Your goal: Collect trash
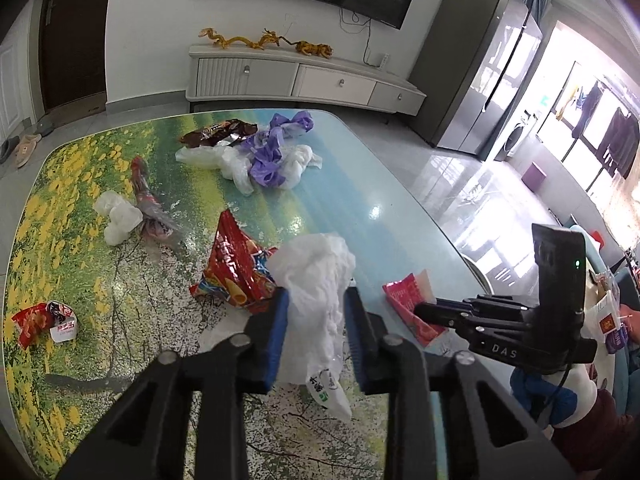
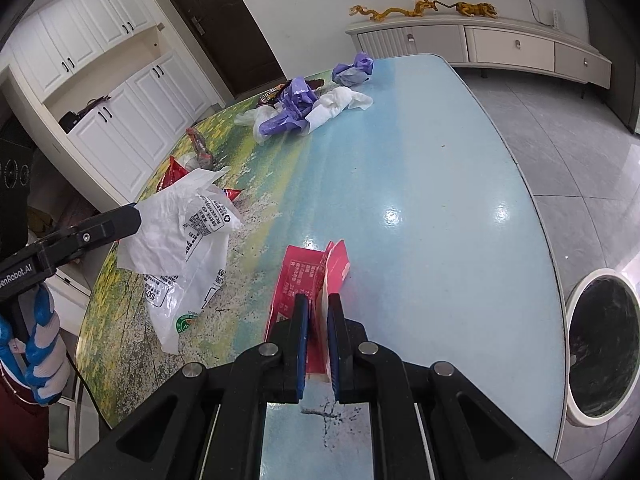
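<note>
My left gripper (image 1: 316, 298) holds a crumpled white plastic bag (image 1: 316, 280) with printed text between its blue pads, and the bag's lower end rests on the table. In the right wrist view the left gripper (image 2: 134, 216) comes in from the left with the white plastic bag (image 2: 184, 240) hanging from its tip. My right gripper (image 2: 318, 308) is shut on a flat red packet (image 2: 304, 276) lying on the blue part of the table. In the left wrist view the right gripper (image 1: 420, 310) grips the red packet (image 1: 402, 300) at the right.
The table (image 2: 420, 160) carries more litter: a red snack bag (image 1: 236, 264), a purple and white bag heap (image 1: 268, 156), a brown wrapper (image 1: 216, 132), white wads (image 1: 118, 216) and a small red wrapper (image 1: 40, 320). A round white-rimmed bin (image 2: 604, 344) stands by the table's right edge.
</note>
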The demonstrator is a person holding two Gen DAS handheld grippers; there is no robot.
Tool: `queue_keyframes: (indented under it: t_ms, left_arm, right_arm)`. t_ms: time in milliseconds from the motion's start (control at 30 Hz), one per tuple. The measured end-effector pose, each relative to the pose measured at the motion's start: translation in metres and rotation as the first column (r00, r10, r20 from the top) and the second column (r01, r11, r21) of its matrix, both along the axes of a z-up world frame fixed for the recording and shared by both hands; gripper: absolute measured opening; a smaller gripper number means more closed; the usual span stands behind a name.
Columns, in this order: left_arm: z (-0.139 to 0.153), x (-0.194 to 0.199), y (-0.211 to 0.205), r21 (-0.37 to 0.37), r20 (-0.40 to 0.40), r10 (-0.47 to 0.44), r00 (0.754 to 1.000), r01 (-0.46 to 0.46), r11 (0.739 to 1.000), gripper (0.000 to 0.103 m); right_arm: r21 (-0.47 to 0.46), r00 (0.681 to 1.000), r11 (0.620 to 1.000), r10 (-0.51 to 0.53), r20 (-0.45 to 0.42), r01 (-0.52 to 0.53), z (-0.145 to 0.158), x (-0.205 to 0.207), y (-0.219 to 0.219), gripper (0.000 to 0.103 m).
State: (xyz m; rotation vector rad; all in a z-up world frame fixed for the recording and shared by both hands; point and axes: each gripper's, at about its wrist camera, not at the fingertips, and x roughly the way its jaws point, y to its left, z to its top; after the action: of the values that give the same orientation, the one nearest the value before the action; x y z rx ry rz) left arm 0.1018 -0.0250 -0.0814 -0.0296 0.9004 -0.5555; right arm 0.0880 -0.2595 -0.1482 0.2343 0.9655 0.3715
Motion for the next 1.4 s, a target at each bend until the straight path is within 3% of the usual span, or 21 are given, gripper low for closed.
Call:
queue_keyframes:
  t_ms: [200,433,567,833,867,933,967,1000,1167,1300,1400]
  left_arm:
    - [0.005,-0.010,0.002,-0.011,0.024,0.006,1.000,-0.005,1.000,0.004]
    - [0.033,-0.010,0.018,-0.092,0.063,0.045,0.997,-0.039,0.995,0.001]
    - [0.034,-0.015,0.018,-0.054,0.062,0.050,0.997,-0.047,0.997,0.004]
    - [0.007,-0.024,0.012,-0.005,0.012,0.021,1.000,-0.021,1.000,0.005]
    - [0.005,-0.024,0.012,0.002,0.012,0.019,1.000,-0.019,1.000,0.008]
    - [0.003,-0.026,0.013,0.004,0.015,0.022,1.000,-0.022,1.000,0.025]
    - [0.003,-0.028,0.014,0.003,0.022,0.025,0.999,-0.025,1.000,0.041]
    - [0.003,-0.031,0.017,0.004,0.027,0.027,0.999,-0.027,1.000,0.046]
    - [-0.011,-0.040,0.041,-0.056,-0.034,0.058,0.998,-0.060,0.997,0.046]
    - [-0.024,-0.044,0.043,0.032,-0.008,0.077,0.997,-0.077,0.997,0.046]
    - [-0.023,-0.045,0.042,0.097,0.053,0.056,0.997,-0.061,0.993,0.046]
  right_arm:
    - [0.004,1.000,1.000,-0.001,0.002,0.001,-0.001,0.000,-0.001,0.009]
    - [0.010,1.000,1.000,-0.004,0.006,0.004,-0.001,-0.001,-0.002,0.009]
    - [0.015,1.000,1.000,-0.005,0.006,0.005,-0.001,-0.001,-0.002,0.009]
    - [0.017,1.000,1.000,-0.005,0.006,0.004,-0.002,-0.001,-0.002,0.009]
    - [0.017,1.000,1.000,-0.005,0.006,0.004,-0.002,-0.001,-0.002,0.009]
    - [0.018,1.000,1.000,-0.006,0.005,0.006,-0.002,-0.001,-0.002,0.009]
    - [0.017,1.000,1.000,-0.007,0.004,0.007,-0.002,-0.001,-0.002,0.010]
    - [0.016,1.000,1.000,-0.008,0.002,0.008,-0.003,-0.001,-0.003,0.010]
    - [0.011,1.000,1.000,-0.008,-0.002,0.008,-0.004,0.000,-0.003,0.011]
    - [0.000,1.000,1.000,-0.005,-0.004,0.005,-0.004,0.001,-0.002,0.011]
    - [-0.009,1.000,1.000,-0.004,-0.008,0.004,-0.004,0.001,-0.001,0.012]
